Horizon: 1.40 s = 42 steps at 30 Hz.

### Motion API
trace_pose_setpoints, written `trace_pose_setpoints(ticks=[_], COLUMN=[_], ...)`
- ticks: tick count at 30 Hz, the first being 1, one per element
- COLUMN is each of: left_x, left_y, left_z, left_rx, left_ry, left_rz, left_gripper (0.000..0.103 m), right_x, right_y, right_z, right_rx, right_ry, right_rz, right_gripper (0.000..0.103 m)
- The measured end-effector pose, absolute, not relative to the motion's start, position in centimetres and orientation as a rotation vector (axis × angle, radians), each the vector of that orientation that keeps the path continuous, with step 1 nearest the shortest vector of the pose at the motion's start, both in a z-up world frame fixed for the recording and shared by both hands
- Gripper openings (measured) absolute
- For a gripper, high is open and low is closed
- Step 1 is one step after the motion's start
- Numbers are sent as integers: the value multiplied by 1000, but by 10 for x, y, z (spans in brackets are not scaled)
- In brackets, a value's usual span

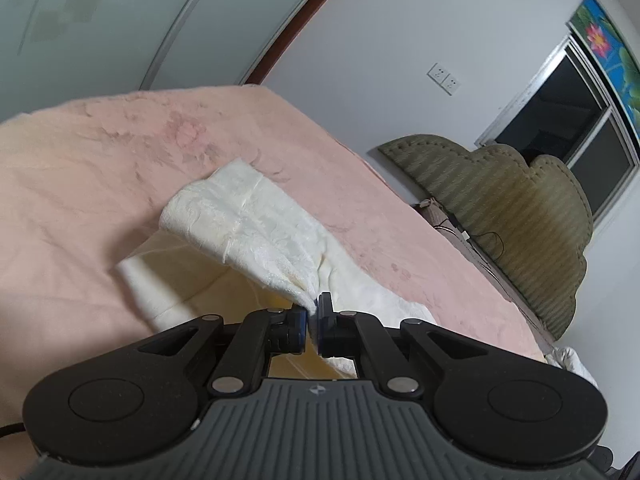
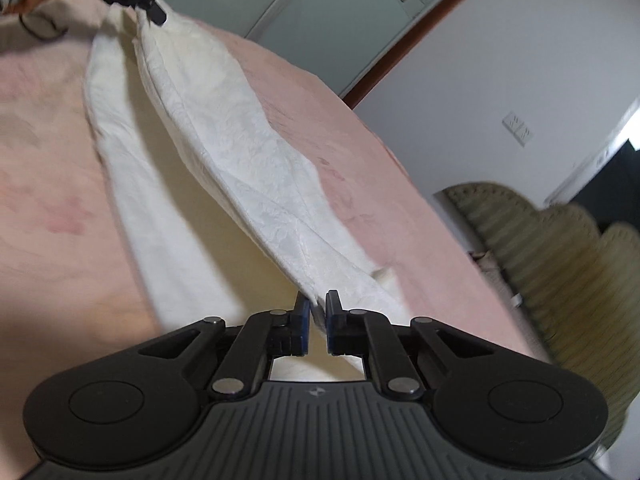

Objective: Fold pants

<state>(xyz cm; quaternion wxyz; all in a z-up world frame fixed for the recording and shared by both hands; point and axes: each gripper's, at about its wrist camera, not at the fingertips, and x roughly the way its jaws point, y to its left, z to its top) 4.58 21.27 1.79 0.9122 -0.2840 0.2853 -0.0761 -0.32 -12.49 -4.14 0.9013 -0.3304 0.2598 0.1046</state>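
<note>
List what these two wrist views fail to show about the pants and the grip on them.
- Pinched edge of the pants: left wrist view, hidden between the left gripper pads.
- Which end the right gripper holds, waistband or hem: right wrist view, fabric bunched at the pads.
- Layer under the lifted fold: both views, covered and in shadow.
- Headboard: right wrist view, motion-blurred.
- Bed near edge: cut off by the gripper bodies.

The right gripper (image 2: 317, 306) pinches 1 end of the white textured cloth pants (image 2: 248, 168) — jaws nearly closed on the fabric. The pants stretch, lifted, over the pink fuzzy bedspread (image 2: 52, 184) to the left gripper (image 2: 154, 10) — it clamps the far end.
</note>
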Motion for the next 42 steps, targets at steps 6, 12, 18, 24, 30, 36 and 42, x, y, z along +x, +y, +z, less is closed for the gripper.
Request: trace_pose_setpoints(ticks=[6, 12, 18, 24, 30, 36, 42], left_x=[27, 36, 25, -9, 5, 17, 17], left_y=[217, 217, 211, 219, 141, 44, -20], left_z=[11, -18, -8, 32, 53, 24, -12], left_rx=[-580, -524, -421, -339, -201, -58, -32], left_ry=[611, 661, 638, 548, 543, 607, 618], left_rz=[-138, -83, -43, 69, -113, -293, -395], left_gripper=[5, 7, 29, 27, 38, 40, 51], right_x=[-30, -31, -33, -56, -34, -24, -39], right_y=[-122, -120, -117, -132, -145, -132, -170], right_z=[-44, -65, -73, -42, -26, -58, -46], right_rx=[-634, -578, -572, -525, -298, -377, -153], right_ry=[561, 584, 565, 609, 537, 658, 624], right_rz=[240, 223, 188, 243, 183, 151, 121], right_gripper=[7, 7, 9, 11, 11, 10, 17])
